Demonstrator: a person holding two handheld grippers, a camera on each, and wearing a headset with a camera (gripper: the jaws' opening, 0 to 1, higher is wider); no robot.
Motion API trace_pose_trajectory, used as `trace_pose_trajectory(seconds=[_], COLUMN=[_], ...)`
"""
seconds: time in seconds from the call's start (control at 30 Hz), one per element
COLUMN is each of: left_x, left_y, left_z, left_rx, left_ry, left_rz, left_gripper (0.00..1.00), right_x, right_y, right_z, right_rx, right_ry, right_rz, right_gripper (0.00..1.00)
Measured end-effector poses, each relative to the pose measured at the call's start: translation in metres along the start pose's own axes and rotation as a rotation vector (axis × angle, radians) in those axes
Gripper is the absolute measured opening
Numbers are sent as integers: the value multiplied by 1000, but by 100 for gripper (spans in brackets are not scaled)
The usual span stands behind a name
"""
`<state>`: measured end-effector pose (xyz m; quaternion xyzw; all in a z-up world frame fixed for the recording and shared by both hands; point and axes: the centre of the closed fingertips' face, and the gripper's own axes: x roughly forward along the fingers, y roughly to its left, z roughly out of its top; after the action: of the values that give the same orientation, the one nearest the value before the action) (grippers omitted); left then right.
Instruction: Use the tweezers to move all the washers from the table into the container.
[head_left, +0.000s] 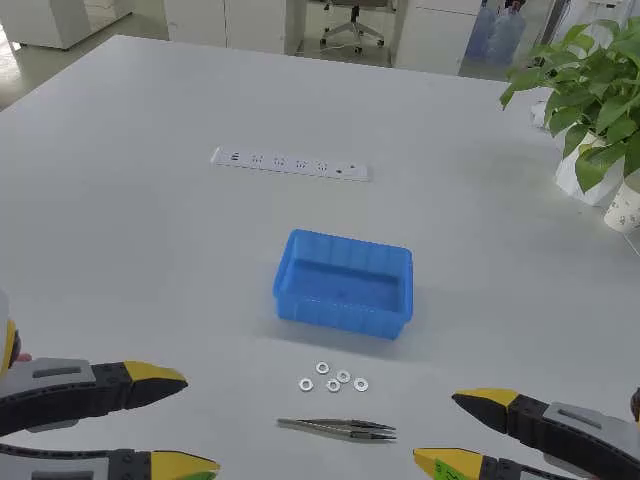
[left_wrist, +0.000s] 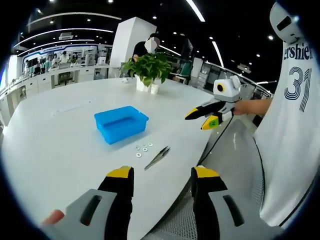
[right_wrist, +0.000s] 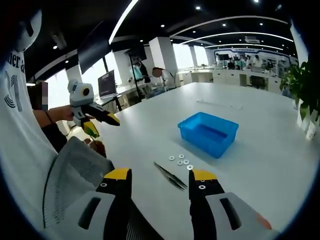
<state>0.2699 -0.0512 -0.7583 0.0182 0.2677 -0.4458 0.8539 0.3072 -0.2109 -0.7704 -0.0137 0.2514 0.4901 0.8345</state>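
Note:
Several small metal washers (head_left: 333, 377) lie in a cluster on the grey table, just in front of the blue container (head_left: 345, 240), which looks empty. Silver tweezers (head_left: 338, 428) lie flat nearer the front edge. My left gripper (head_left: 198, 422) is open at the lower left, well apart from the tweezers. Lower right, my right gripper (head_left: 437, 428) also stands open, close to the tweezers' right end. From the left gripper view, the open gripper (left_wrist: 163, 173) faces the tweezers (left_wrist: 157, 156), washers (left_wrist: 143, 148) and container (left_wrist: 121, 122). Over in the right gripper view, the open gripper (right_wrist: 160, 175) faces the tweezers (right_wrist: 170, 175), washers (right_wrist: 181, 161) and container (right_wrist: 207, 132).
A white power strip (head_left: 290, 163) lies beyond the container. A potted plant (head_left: 590, 80) and a paper cup (head_left: 625, 210) stand at the table's right edge. An office chair (head_left: 355, 20) and water bottles (head_left: 497, 30) are past the far edge.

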Motion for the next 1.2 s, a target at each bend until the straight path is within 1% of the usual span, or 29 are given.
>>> trace_pose_trajectory(seconds=[0.1,0.2,0.53,0.83,0.97,1.2], left_x=[1,1,1,3,3,4], left_y=[0,-1,1,2,3,5], left_z=[-1,1,0,0,0,-3], left_rx=[1,0,3,6,6,-1], left_ry=[5,-1,9,18,16,25], left_rz=[-3,-4,-7,-13,-14,-18], left_gripper=[50,50,50,50,50,50], right_x=[0,0,-1,2,3,3], right_y=[0,0,-2,-1,-2,-2], right_z=[0,0,-2,-2,-4,-6], right_rx=[0,2,-2,-1,1,0], right_ry=[0,-2,10,13,21,25], right_rz=[0,1,4,14,15,12], right_gripper=[44,44,44,44,44,43])
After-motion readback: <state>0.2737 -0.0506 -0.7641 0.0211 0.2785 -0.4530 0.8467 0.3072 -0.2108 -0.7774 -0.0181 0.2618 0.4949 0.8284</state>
